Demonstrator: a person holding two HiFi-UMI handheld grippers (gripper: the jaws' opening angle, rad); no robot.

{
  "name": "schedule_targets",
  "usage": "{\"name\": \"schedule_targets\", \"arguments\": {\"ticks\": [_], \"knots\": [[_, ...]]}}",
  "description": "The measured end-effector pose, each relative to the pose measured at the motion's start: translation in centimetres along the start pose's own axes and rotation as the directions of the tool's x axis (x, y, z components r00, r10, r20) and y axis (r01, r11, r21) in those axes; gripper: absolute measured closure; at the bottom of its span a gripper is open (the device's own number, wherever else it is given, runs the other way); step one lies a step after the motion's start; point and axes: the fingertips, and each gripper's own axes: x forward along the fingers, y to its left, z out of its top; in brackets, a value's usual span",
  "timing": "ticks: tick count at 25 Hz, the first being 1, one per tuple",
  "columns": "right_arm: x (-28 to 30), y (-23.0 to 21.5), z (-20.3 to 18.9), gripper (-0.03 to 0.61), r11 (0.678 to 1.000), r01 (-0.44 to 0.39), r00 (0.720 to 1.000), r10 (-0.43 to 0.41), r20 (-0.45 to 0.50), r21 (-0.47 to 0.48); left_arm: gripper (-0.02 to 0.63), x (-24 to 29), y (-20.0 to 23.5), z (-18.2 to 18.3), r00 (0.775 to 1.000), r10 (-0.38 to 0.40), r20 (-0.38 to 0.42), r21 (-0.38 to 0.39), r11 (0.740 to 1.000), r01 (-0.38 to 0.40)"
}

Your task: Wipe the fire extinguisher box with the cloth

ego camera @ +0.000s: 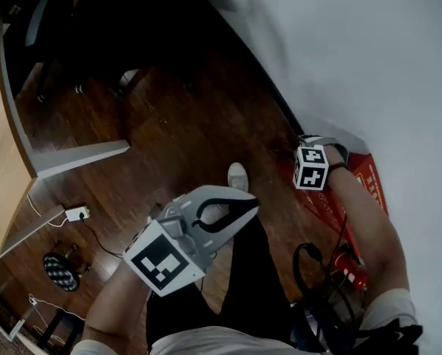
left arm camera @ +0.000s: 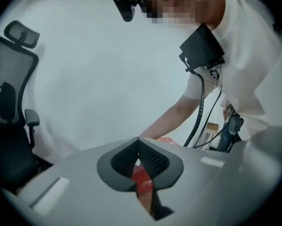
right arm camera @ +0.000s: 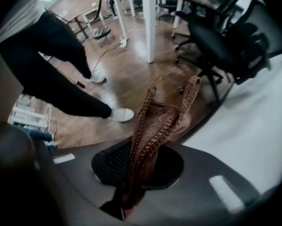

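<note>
The red fire extinguisher box stands on the floor against the white wall at the right. My right gripper is held at the box's near top corner; its jaws are hidden behind its marker cube. In the right gripper view that gripper is shut on a brown knitted cloth, which sticks up in folds past the fingertips. My left gripper hangs over the wooden floor to the left of the box, shut and holding nothing. Through its jaws a strip of the red box shows.
A red fire extinguisher with black hoses lies near the box's lower end. The person's shoe is on the dark wood floor. A desk stands at the left, with a power strip beside it. Office chairs are further off.
</note>
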Motion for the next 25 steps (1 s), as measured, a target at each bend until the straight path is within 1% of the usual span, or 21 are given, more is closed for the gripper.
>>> {"name": "schedule_targets", "arguments": {"ticks": [1, 2, 3, 4, 5, 6, 7, 8, 9, 10, 11, 12, 14, 15, 16, 17, 18, 22, 23, 25], "knots": [[-2.9, 0.8, 1.1, 0.528, 0.996, 0.048, 0.998, -0.051, 0.046, 0.069, 0.614, -1.4, -1.3, 1.0, 1.000, -0.009, 0.015, 0.019, 1.000, 0.009], [-6.0, 1.9, 2.2, 0.528, 0.984, 0.094, 0.990, -0.108, 0.091, 0.150, 0.614, -2.9, -2.5, 1.9, 0.999, -0.019, 0.035, 0.030, 0.999, 0.018], [-9.2, 3.2, 3.2, 0.528, 0.960, 0.143, 0.976, -0.178, 0.126, 0.242, 0.614, -4.5, -3.7, 2.7, 0.998, -0.029, 0.058, 0.030, 0.999, 0.027], [-12.3, 4.6, 4.0, 0.528, 0.917, 0.198, 0.954, -0.262, 0.148, 0.346, 0.614, -6.1, -4.8, 3.4, 0.996, -0.041, 0.078, 0.021, 0.999, 0.040], [-15.3, 6.5, 4.7, 0.527, 0.854, 0.246, 0.923, -0.351, 0.158, 0.458, 0.614, -7.7, -6.1, 3.9, 0.994, -0.059, 0.088, 0.012, 0.998, 0.059], [-18.2, 9.0, 5.7, 0.526, 0.773, 0.270, 0.887, -0.432, 0.165, 0.574, 0.614, -9.4, -7.5, 4.2, 0.993, -0.083, 0.082, 0.010, 0.997, 0.082], [-20.9, 12.3, 6.9, 0.526, 0.681, 0.261, 0.849, -0.499, 0.173, 0.684, 0.614, -11.2, -9.1, 4.5, 0.992, -0.107, 0.062, 0.013, 0.994, 0.106], [-23.3, 16.1, 8.1, 0.526, 0.587, 0.227, 0.814, -0.552, 0.179, 0.777, 0.614, -12.8, -10.7, 4.5, 0.991, -0.129, 0.032, 0.024, 0.991, 0.128], [-25.3, 19.9, 9.2, 0.526, 0.499, 0.184, 0.784, -0.595, 0.179, 0.847, 0.614, -14.4, -12.3, 4.5, 0.989, -0.150, -0.006, 0.040, 0.988, 0.150], [-27.0, 23.8, 10.0, 0.526, 0.421, 0.145, 0.760, -0.627, 0.172, 0.896, 0.614, -15.7, -14.0, 4.2, 0.984, -0.170, -0.046, 0.056, 0.984, 0.172], [-28.3, 27.5, 10.7, 0.526, 0.354, 0.114, 0.744, -0.650, 0.156, 0.928, 0.614, -16.9, -15.8, 3.9, 0.979, -0.187, -0.085, 0.067, 0.979, 0.192], [-29.5, 31.2, 11.2, 0.526, 0.298, 0.092, 0.736, -0.663, 0.136, 0.950, 0.614, -17.9, -17.6, 3.7, 0.972, -0.203, -0.119, 0.077, 0.974, 0.213], [-31.4, 38.1, 12.6, 0.526, 0.188, 0.050, 0.724, -0.683, 0.094, 0.981, 0.614, -19.4, -21.4, 3.4, 0.954, -0.246, -0.171, 0.096, 0.960, 0.265], [-32.4, 41.1, 13.4, 0.526, 0.133, 0.027, 0.710, -0.700, 0.075, 0.991, 0.614, -20.0, -23.2, 3.3, 0.944, -0.272, -0.186, 0.108, 0.950, 0.295], [-33.4, 43.9, 14.3, 0.526, 0.089, 0.006, 0.693, -0.718, 0.060, 0.996, 0.614, -20.5, -25.2, 3.4, 0.936, -0.294, -0.192, 0.121, 0.940, 0.320], [-34.4, 46.5, 15.1, 0.526, 0.060, -0.013, 0.676, -0.735, 0.053, 0.998, 0.614, -20.9, -27.1, 3.6, 0.931, -0.310, -0.191, 0.134, 0.932, 0.337], [-35.3, 48.9, 15.9, 0.526, 0.045, -0.028, 0.660, -0.750, 0.053, 0.999, 0.614, -21.3, -29.2, 3.9, 0.930, -0.319, -0.185, 0.146, 0.927, 0.347], [-38.0, 57.6, 18.1, 0.526, 0.018, -0.053, 0.584, -0.810, 0.046, 0.998, 0.614, -23.2, -38.2, 4.9, 0.931, -0.331, -0.152, 0.191, 0.915, 0.356], [-38.4, 60.0, 18.5, 0.526, 0.006, -0.048, 0.571, -0.821, 0.033, 0.999, 0.614, -23.8, -40.7, 4.9, 0.930, -0.335, -0.148, 0.196, 0.912, 0.360], [-38.8, 64.4, 19.0, 0.526, -0.010, -0.033, 0.560, -0.828, 0.010, 0.999, 0.614, -24.8, -45.6, 4.7, 0.925, -0.353, -0.141, 0.194, 0.906, 0.375]]}}
